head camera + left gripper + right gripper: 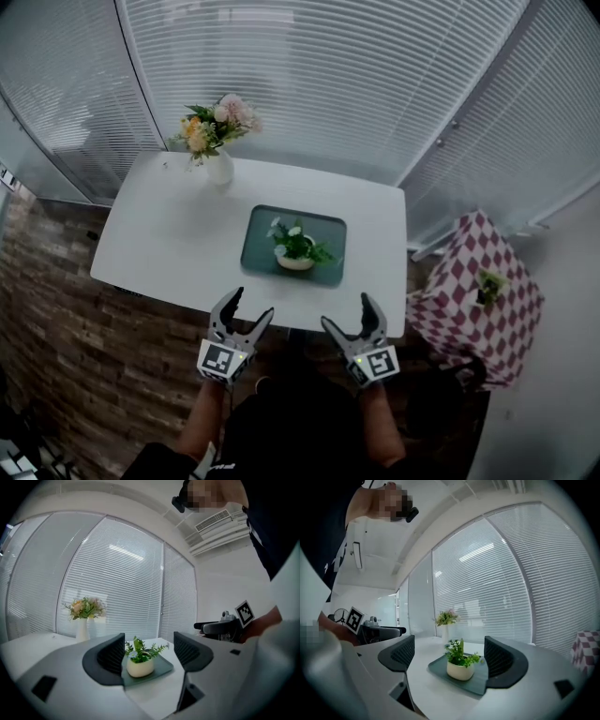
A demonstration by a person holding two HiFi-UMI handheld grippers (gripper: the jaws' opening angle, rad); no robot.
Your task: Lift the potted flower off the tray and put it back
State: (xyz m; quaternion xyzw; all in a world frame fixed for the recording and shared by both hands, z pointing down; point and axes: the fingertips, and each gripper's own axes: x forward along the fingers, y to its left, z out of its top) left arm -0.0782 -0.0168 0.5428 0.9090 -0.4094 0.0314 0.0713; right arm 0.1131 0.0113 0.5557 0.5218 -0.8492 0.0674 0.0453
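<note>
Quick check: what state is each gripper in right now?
Left gripper: open, holding nothing.
Right gripper: open, holding nothing.

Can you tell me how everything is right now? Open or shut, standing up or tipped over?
Left gripper, open, empty.
Right gripper, open, empty.
Tray, flat on the table.
Potted flower, upright on the tray.
Vase, upright, holding flowers.
Blinds, lowered.

No words, numbers or brands are showing legibly anywhere. Only two black-and-white square codes are showing: the left marker (222, 359) on the left gripper (251, 302) and the right marker (380, 364) on the right gripper (346, 309). Both are showing blocky patterns, not letters.
</note>
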